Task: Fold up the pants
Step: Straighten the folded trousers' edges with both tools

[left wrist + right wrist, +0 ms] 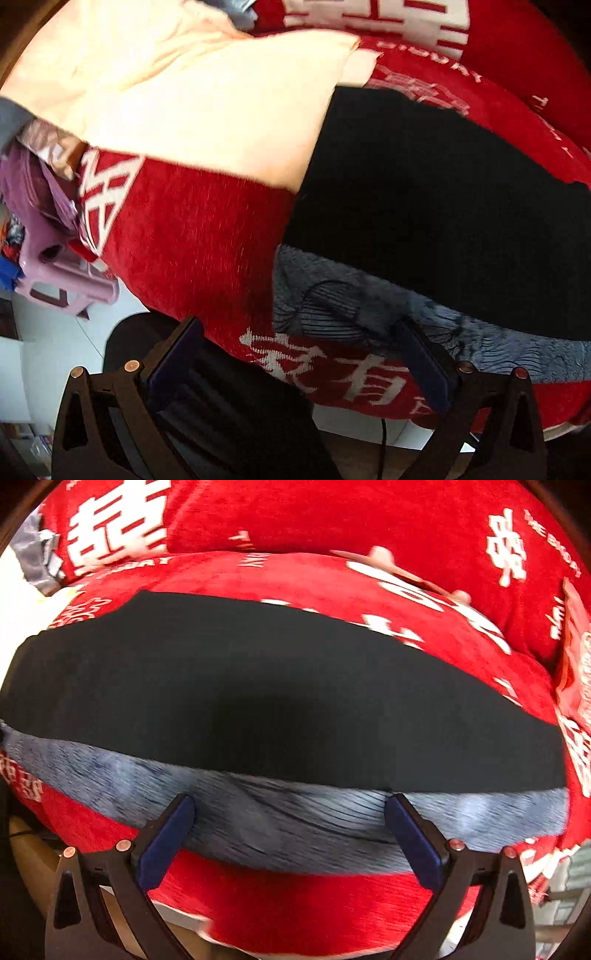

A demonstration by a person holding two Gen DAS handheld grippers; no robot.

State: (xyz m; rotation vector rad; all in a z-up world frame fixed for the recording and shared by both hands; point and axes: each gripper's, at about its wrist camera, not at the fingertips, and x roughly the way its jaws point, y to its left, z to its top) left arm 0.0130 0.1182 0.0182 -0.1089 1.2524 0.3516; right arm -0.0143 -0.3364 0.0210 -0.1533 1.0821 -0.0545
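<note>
The black pants (280, 701) lie flat as a wide band across a red plush blanket with white characters (332, 528). A grey-blue patterned fabric strip (280, 812) runs along the near edge of the pants, touching it; whether it belongs to the pants cannot be told.

The right gripper (290, 830) points forward over the near edge of the bed. Its blue-padded fingers (166, 842) stand wide apart, grasping nothing, with the tips just at the grey-blue strip.

The left gripper (303, 362) is likewise spread, released, holding nothing. Its blue-padded fingers (424, 365) stand over the blanket edge, the right one over the grey-blue strip (369, 310). In this view the black pants (443, 221) lie to the right.

A pale peach cloth (192, 96) lies on the blanket beside the pants, its corner touching or overlapping their left end. A lilac plastic object (62, 280) sits at the far left, off the blanket edge. White floor (55, 343) shows below. Both views are motion-blurred.
</note>
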